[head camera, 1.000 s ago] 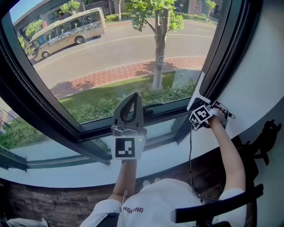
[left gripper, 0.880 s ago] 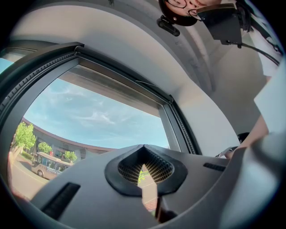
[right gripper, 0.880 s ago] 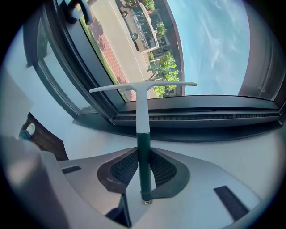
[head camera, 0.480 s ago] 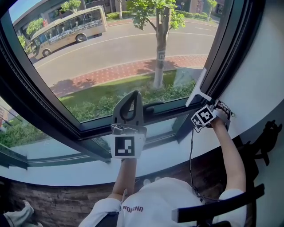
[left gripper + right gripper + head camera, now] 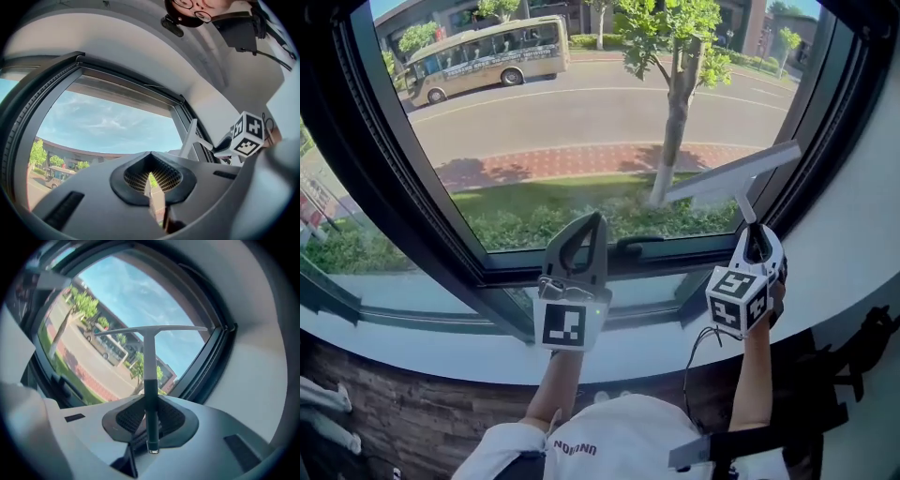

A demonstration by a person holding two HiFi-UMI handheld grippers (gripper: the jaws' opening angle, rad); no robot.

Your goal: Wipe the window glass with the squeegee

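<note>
The squeegee (image 5: pixel 734 174) is a white T-shaped tool with a long blade and a dark lower handle (image 5: pixel 150 416). My right gripper (image 5: pixel 757 246) is shut on that handle and holds the blade up against the lower right part of the window glass (image 5: pixel 581 112). In the right gripper view the blade (image 5: pixel 151 330) lies level across the pane. My left gripper (image 5: pixel 581 246) stands upright in front of the window's lower frame, jaws shut with nothing between them. The left gripper view shows the squeegee (image 5: pixel 190 139) off to the right.
A dark window frame (image 5: pixel 431 239) surrounds the glass, with a latch handle (image 5: pixel 639 245) on its lower rail. A white sill (image 5: pixel 422 342) runs below. The white wall (image 5: pixel 862 234) closes in at the right. Outside are a tree, a road and a bus.
My right gripper has lifted away from the right frame and turned the squeegee, so the blade went from steeply tilted by the corner to nearly level on the glass. The left gripper has barely moved.
</note>
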